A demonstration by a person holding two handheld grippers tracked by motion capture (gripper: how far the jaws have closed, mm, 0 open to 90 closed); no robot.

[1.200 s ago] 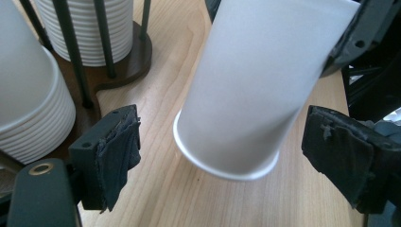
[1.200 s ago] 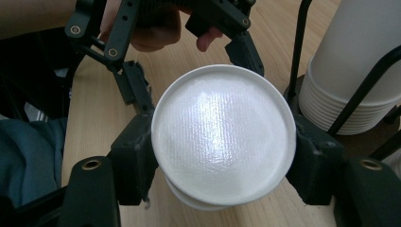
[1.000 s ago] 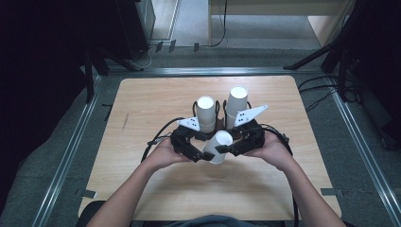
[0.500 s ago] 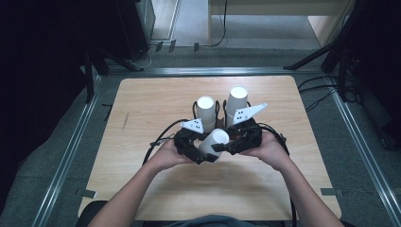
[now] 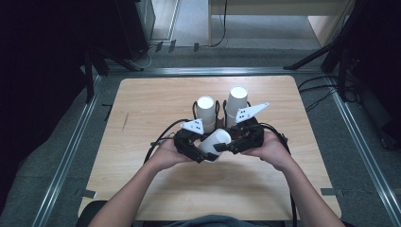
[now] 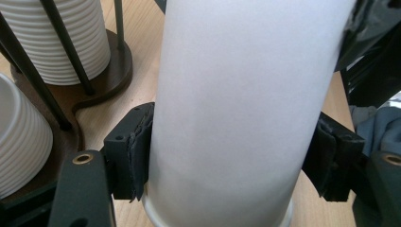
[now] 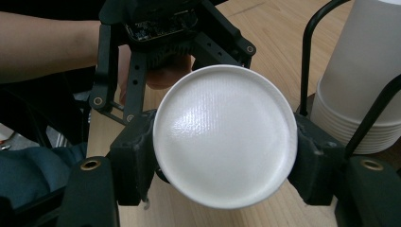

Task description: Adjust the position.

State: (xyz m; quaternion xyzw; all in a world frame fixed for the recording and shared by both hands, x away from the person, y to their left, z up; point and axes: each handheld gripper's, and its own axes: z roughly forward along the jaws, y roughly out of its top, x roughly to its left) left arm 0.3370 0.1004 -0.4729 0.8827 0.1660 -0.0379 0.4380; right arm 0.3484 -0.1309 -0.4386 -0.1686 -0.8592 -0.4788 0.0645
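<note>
Both grippers meet over middle of surface, just in front of cup rack [image 5: 222, 113]. Cup [image 5: 215, 143] lies sideways between them, off surface. Left gripper [image 6: 231, 165] jaws just been closing, cup wall between pads [image 6: 135, 156], pads now touching both sides. Right gripper [image 7: 222, 156] jaws just been opening a little, yet pads flank cup base, looks held. Since a second ago cup has tipped toward left gripper – likely handover or pulling nested cups apart; right should release next

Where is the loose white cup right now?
In the high view the white cup lies tipped between the left tongs and right tongs, just in front of the two cup stacks mid-table.
</note>
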